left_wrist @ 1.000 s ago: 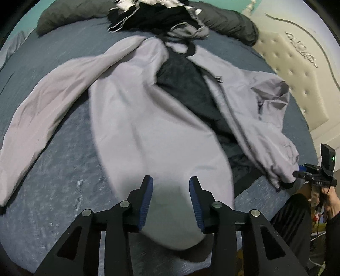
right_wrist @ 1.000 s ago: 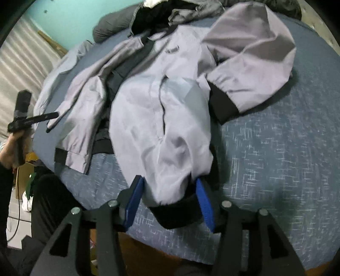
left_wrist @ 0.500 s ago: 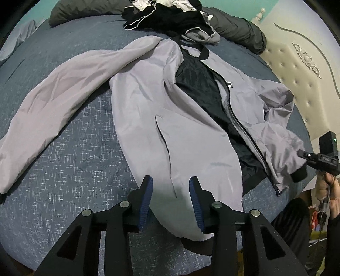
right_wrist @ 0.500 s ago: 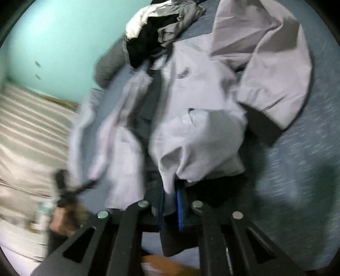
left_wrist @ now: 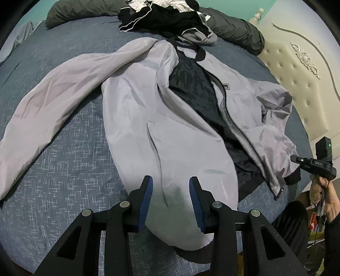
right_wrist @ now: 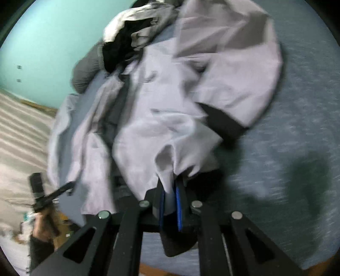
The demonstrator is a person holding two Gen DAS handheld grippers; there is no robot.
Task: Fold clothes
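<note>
Your left hand-held gripper [left_wrist: 170, 198] is still hovering open over the grey jacket [left_wrist: 170, 118] spread on the bed [left_wrist: 63, 165]. Your right hand-held gripper [right_wrist: 170, 203], open a second ago, is now clamping the jacket's hem, lifting it. The chest patch is unreadable.

1. The jacket [left_wrist: 136, 110] is pale lilac-grey, with a black lining at 12 o'clock of its middle and black ribbed cuffs and hem.
2. The bedcover [left_wrist: 63, 169] is slate blue, flecked with short white crosshatch marks.
3. The clothes pile [left_wrist: 165, 14] at 12 o'clock is black, white and grey.
4. The pillow [left_wrist: 233, 29] at 1 o'clock is dark charcoal.
5. The headboard [left_wrist: 297, 70] at 2 o'clock is cream, button-tufted.
6. The wall [right_wrist: 53, 42] is turquoise.
7. The left gripper [left_wrist: 170, 199] is black with blue ridged pads; the right gripper [right_wrist: 170, 203] matches.
</note>
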